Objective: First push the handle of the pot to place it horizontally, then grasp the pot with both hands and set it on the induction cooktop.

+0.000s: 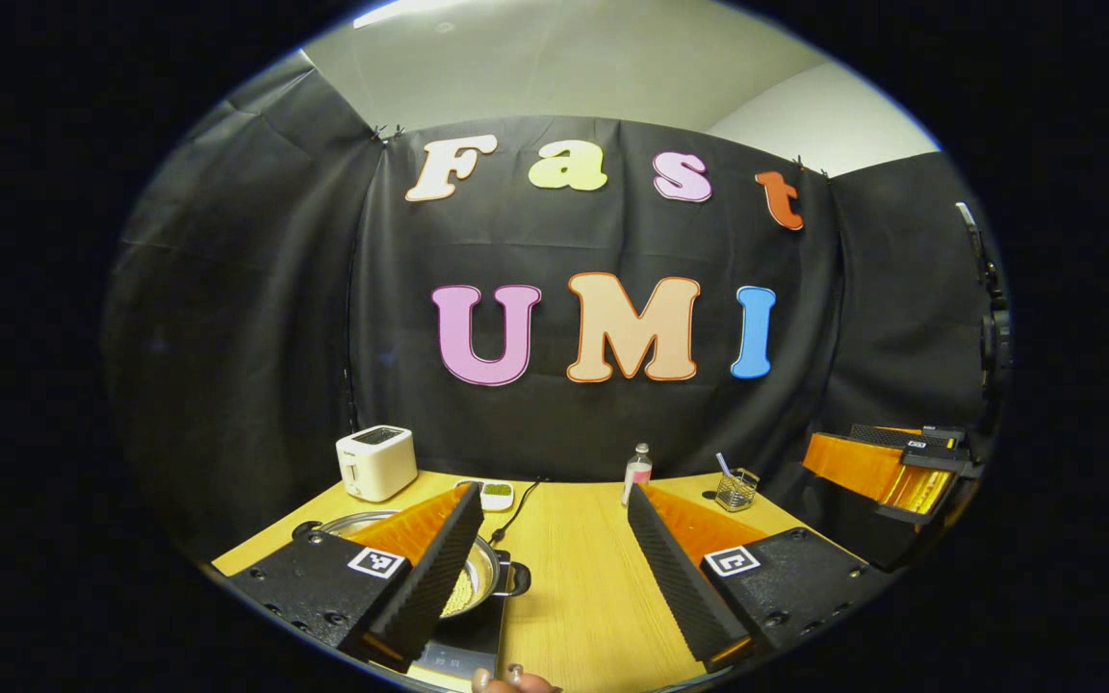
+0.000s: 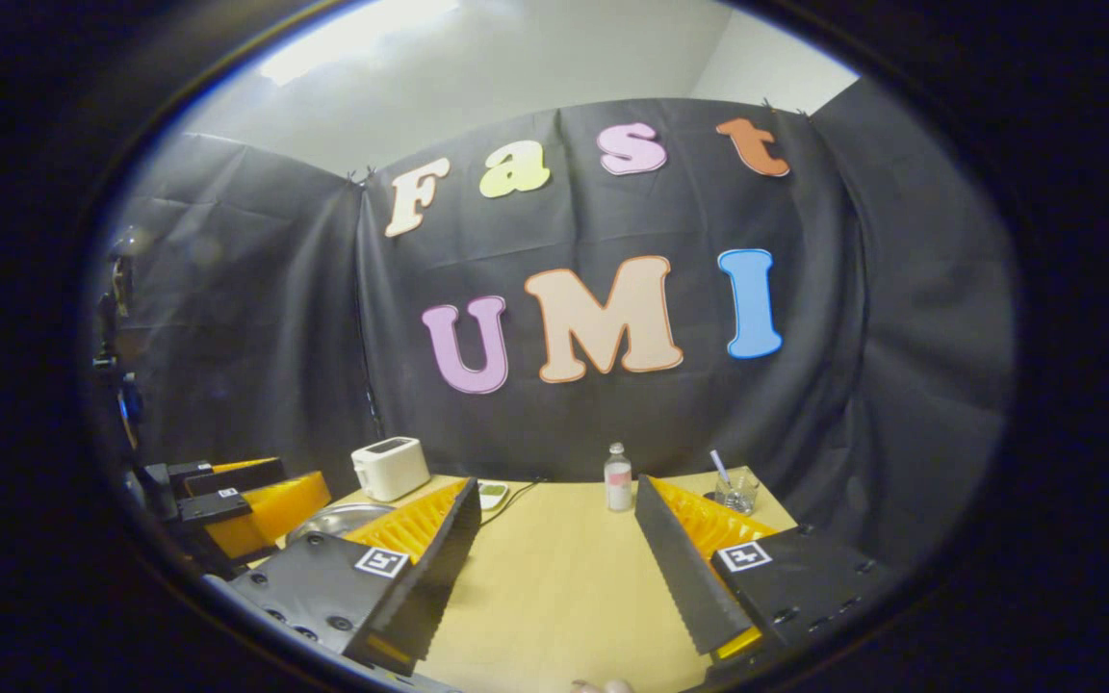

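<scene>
Both pairs of fingers spread wide, holding nothing: left gripper point(image 1: 550, 563) hangs above the table point(image 1: 583, 597), right gripper point(image 2: 554, 568) alongside. The pot point(image 1: 482, 577) already sits on the induction cooktop point(image 1: 463, 654), low left. Its side handle point(image 1: 514, 576) points right, so its long axis runs horizontal. Looks like placing is done; next, back away.

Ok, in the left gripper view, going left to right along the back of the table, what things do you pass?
Toaster → small white scale → bottle with the pink label → glass with a straw → the other gripper, off the table's right end.
</scene>
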Available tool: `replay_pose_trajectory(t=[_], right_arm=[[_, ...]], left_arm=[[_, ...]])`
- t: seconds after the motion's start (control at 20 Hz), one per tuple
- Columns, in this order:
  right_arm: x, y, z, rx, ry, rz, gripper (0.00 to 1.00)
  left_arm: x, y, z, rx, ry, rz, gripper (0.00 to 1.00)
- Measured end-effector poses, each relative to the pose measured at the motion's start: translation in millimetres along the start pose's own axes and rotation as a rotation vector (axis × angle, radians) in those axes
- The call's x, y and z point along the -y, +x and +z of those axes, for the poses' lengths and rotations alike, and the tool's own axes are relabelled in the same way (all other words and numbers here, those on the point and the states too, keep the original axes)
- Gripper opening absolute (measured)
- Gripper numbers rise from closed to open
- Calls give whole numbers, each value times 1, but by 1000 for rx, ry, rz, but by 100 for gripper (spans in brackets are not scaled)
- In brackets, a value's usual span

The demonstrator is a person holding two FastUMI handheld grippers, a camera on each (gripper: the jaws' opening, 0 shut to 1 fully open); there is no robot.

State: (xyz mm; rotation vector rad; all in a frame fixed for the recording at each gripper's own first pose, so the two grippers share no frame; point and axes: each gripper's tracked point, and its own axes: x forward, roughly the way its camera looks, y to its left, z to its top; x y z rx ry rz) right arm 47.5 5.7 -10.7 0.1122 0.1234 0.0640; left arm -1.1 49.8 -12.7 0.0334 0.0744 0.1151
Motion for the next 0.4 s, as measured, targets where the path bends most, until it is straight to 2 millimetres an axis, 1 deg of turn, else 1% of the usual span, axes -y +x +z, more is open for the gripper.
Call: replay_pose_trajectory(t=[0.2, 0.25, 0.3, 0.35, 0.4], right_arm=[[-1, -6, 3, 6, -8, -14, 94], [-4, -6, 3, 9, 0, -11, 100], [-4, -5, 4, 15, 7, -12, 94], [-2, -5, 5, 17, 11, -21, 100], [0, -3, 5, 17, 14, -29, 94]], left_arm=[[0, 1, 2, 1, 7, -7, 96], [1, 2, 4, 7, 16, -10, 96], [3, 2, 7, 18, 20, -16, 96], [7, 2, 11, 24, 17, -25, 96], [9, 1, 10, 24, 16, -32, 94]])
